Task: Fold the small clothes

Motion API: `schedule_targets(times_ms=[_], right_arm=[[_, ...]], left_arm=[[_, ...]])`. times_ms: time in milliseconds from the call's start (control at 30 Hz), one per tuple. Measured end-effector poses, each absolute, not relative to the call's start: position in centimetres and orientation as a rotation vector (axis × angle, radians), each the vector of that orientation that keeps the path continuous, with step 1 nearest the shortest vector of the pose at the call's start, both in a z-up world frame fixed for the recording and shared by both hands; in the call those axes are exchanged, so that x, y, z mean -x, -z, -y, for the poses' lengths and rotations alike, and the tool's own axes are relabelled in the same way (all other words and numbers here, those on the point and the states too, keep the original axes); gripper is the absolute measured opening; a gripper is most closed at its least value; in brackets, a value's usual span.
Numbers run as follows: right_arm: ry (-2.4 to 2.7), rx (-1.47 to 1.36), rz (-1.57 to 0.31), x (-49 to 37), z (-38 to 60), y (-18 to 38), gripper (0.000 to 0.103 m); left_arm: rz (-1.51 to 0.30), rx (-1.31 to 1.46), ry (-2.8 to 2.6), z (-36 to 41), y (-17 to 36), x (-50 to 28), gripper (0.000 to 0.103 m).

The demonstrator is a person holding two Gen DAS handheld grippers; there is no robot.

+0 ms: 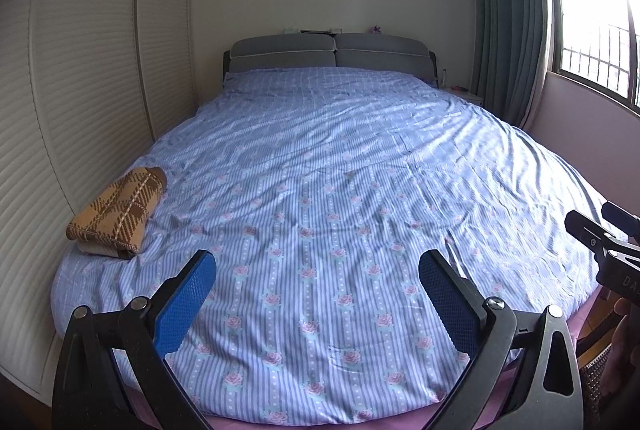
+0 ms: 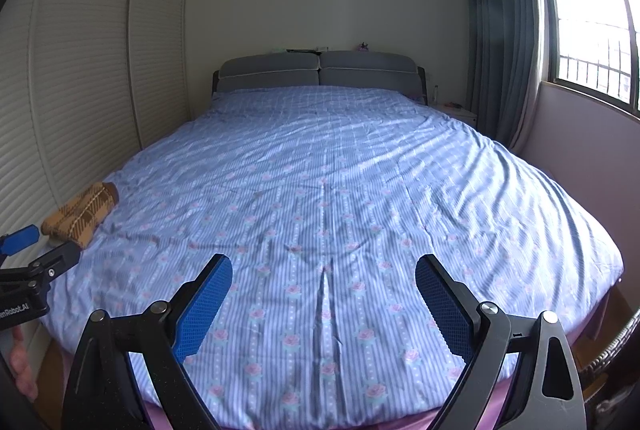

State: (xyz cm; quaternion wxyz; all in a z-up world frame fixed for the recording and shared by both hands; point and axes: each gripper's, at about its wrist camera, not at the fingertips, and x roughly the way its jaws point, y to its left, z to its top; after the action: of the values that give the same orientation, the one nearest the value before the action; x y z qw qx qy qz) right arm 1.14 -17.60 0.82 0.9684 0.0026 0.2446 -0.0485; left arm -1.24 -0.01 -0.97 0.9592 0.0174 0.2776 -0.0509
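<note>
Left gripper (image 1: 318, 274) spread wide, empty, above blue floral bedspread (image 1: 340, 157). Right gripper (image 2: 324, 280) likewise wide, empty. Folded brown plaid garment (image 1: 118, 211) at nine o'clock, resting near bedspread's wardrobe-side edge.

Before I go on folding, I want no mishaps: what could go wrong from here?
1. The folded plaid cloth lies close to the bed's left edge beside the wardrobe; a nudge might push it off.
2. Both tools, left and right, are open and empty over the wrinkled sheet; closing low could pinch the sheet instead of a garment.
</note>
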Motion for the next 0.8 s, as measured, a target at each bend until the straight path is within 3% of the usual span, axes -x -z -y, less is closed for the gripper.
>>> schedule_targets(times_ms=[800], right_arm=[[0.095,-0.011,-0.498,-1.14,17.52,-0.39,0.094]], left_arm=[[-0.594,-0.031,0.136,0.63,1.2,1.04,0.103]])
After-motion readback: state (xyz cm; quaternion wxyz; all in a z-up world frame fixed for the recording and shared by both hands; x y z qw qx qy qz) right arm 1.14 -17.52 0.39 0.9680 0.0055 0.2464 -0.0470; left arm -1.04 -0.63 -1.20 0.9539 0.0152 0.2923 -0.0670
